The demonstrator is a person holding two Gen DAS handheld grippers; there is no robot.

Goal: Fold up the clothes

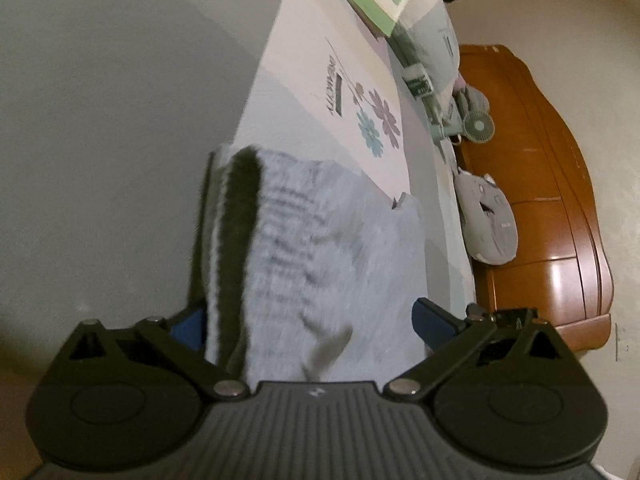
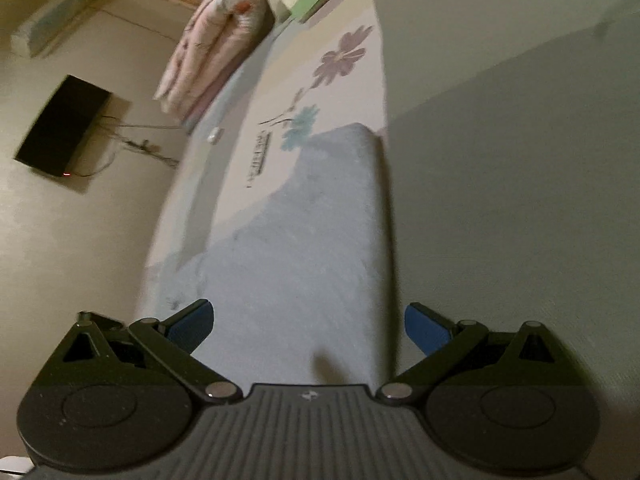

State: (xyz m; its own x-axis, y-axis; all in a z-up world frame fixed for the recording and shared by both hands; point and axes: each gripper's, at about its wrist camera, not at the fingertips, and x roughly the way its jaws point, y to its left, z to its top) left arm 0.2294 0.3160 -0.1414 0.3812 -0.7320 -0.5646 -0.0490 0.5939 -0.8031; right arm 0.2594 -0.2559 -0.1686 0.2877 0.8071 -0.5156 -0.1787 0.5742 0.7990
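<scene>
Hovering over the bed (image 1: 304,56), our left gripper (image 1: 310,322) spreads its jaws around the pale blue knit garment (image 1: 320,240), folded near the mattress edge. Our right gripper (image 2: 309,326) gapes likewise, gripping nothing. We judge a careless pinch could drag the fold off the edge.

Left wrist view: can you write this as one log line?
left gripper: jaws open | light blue fuzzy garment: lies between them, on bed

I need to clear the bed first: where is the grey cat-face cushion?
Left wrist view, right side: the grey cat-face cushion sits at the bed's edge against the brown wooden headboard, below the small green fan.
</scene>
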